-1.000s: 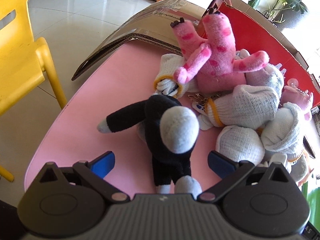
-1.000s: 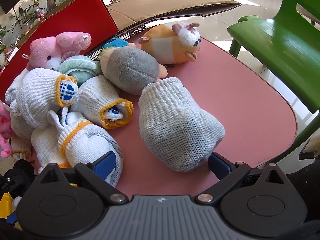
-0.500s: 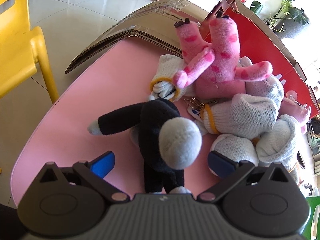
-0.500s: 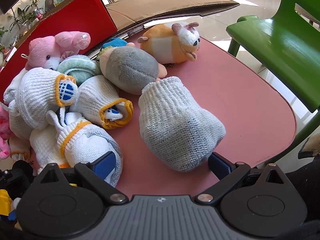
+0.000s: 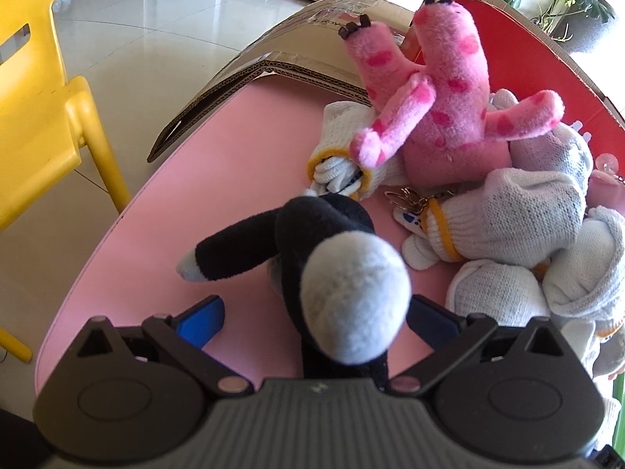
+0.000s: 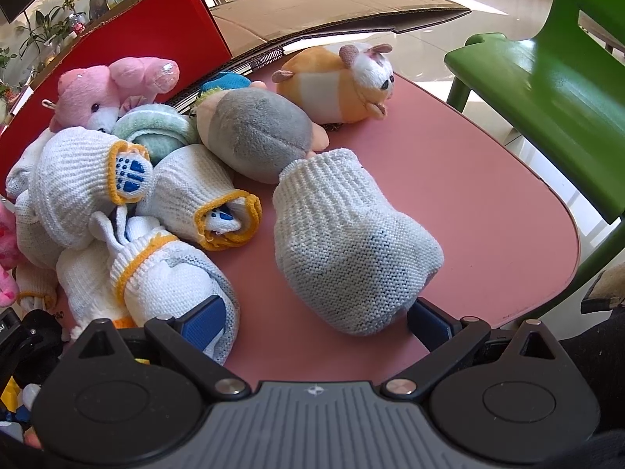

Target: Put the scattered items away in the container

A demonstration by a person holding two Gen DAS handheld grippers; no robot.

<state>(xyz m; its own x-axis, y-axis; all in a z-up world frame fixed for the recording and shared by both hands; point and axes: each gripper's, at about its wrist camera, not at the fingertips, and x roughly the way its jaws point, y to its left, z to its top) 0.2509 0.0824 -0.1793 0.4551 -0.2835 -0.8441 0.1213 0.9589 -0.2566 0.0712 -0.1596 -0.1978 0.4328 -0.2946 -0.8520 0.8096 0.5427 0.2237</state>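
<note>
A black plush toy with grey paws (image 5: 320, 258) lies on the pink table (image 5: 218, 179). My left gripper (image 5: 314, 318) is open and straddles its near end, one blue finger on each side. A pink spotted plush (image 5: 441, 101) and several rolled white gloves (image 5: 504, 219) lie beyond. My right gripper (image 6: 316, 320) is open, its jaws around the near end of a white knit bundle (image 6: 347, 246). A grey plush (image 6: 258, 133), an orange hamster plush (image 6: 340, 82) and a pink pig plush (image 6: 105, 90) lie farther off. The red cardboard box (image 6: 156, 39) stands at the table's far edge.
A yellow chair (image 5: 43, 90) stands left of the table, a green chair (image 6: 547, 70) right of it. Cardboard flaps (image 5: 273, 62) of the box reach onto the table's far side. More gloves with yellow cuffs (image 6: 156, 269) crowd the right gripper's left finger.
My left gripper has moved forward over the black plush, which now sits deeper between the fingers. My right gripper has barely moved.
</note>
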